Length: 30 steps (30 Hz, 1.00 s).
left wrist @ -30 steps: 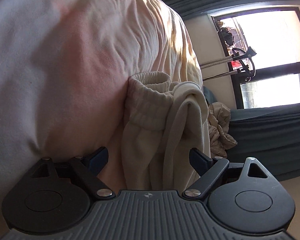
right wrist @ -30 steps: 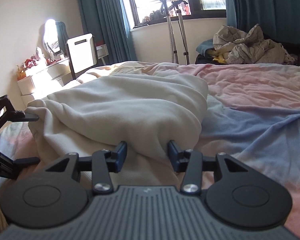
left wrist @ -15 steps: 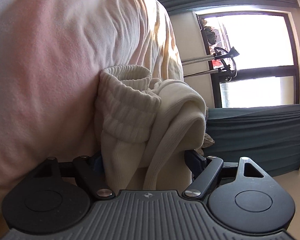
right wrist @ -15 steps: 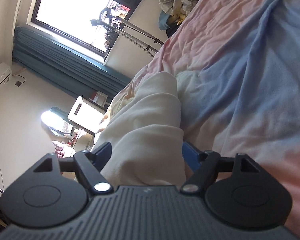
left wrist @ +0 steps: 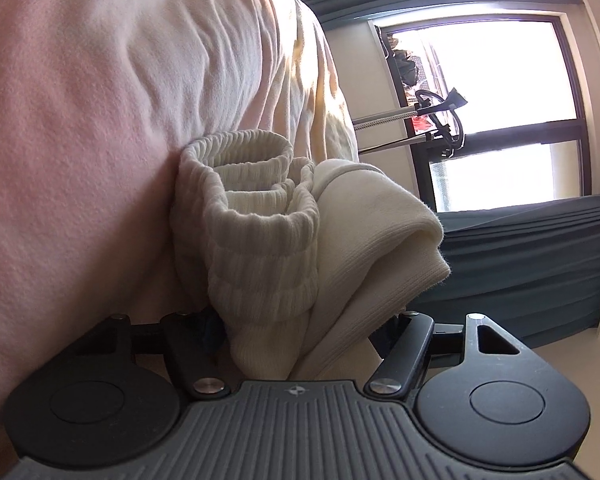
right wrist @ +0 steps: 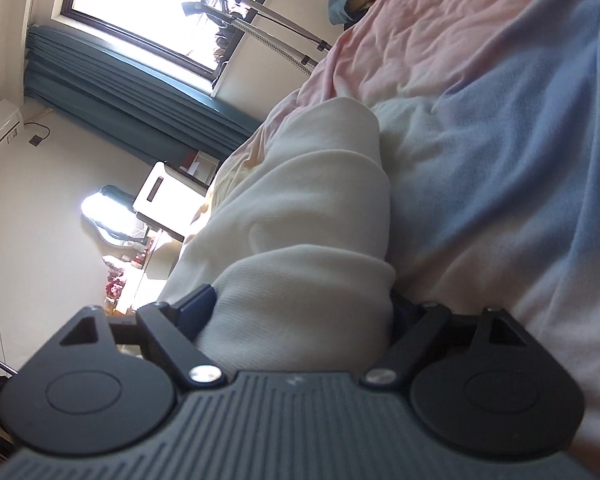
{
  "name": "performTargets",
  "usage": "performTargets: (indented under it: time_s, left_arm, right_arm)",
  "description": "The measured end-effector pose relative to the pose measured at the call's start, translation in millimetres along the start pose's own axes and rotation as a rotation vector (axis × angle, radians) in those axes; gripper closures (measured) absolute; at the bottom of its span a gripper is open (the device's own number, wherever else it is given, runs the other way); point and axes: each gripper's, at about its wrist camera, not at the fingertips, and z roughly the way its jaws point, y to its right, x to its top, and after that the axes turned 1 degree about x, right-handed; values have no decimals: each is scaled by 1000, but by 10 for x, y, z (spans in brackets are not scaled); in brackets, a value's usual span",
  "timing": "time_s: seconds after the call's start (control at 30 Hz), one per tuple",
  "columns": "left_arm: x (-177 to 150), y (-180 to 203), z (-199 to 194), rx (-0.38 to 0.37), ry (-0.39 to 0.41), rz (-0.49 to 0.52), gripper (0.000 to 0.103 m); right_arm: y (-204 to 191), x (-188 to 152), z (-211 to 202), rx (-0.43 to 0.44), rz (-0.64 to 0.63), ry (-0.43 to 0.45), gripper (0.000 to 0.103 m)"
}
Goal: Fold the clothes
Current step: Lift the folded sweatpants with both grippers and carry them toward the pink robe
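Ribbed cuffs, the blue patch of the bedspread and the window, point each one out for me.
ribbed cuffs [left wrist: 260,216], left wrist view, nearer cuff's rim.
blue patch of the bedspread [right wrist: 520,152], right wrist view, its middle.
window [left wrist: 496,76], left wrist view, upper pane.

Both wrist cams rolled sideways, close-up; share window [left wrist: 496,120] & bed [right wrist: 500,120].
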Motion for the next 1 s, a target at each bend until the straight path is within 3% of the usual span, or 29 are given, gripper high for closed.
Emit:
performTargets:
  time_s: [0.03, 0.13, 0.2, 0.4, 0.53, 0.63, 0.77, 1.0]
  left_arm:
    - [-15, 16, -34, -1, 7, 15, 44]
    - [-42, 120, -107, 2, 34, 54, 57]
    - [-39, 247, -168, -2, 50, 86, 64]
    - [-394, 862, -93, -82, -11, 150, 68]
    - [-661, 1291, -20, -140, -59, 189, 68]
    - [-887, 1616, 66, -185, -98, 222, 68]
    - [-1498, 2023, 548, -228, -206, 261, 68]
    - [-2683, 2399, 1560, -240, -385, 310, 68]
  right_arm:
    - [-34, -12, -11, -10, -19, 13, 35]
    - [-194, -22, -146, -23, -76, 76, 56]
    - [-345, -8, -240, -10, -107, 111, 59]
    - [-839, 240, -716, 48, -172, 251, 60]
    - [-925, 559, -1178, 47, -185, 330, 61]
    - [-822, 845, -1716, 33, -182, 401, 61]
    - [-550, 1245, -2452, -18, -214, 486, 60]
    - [103, 1832, -3445, -211, -286, 574, 60]
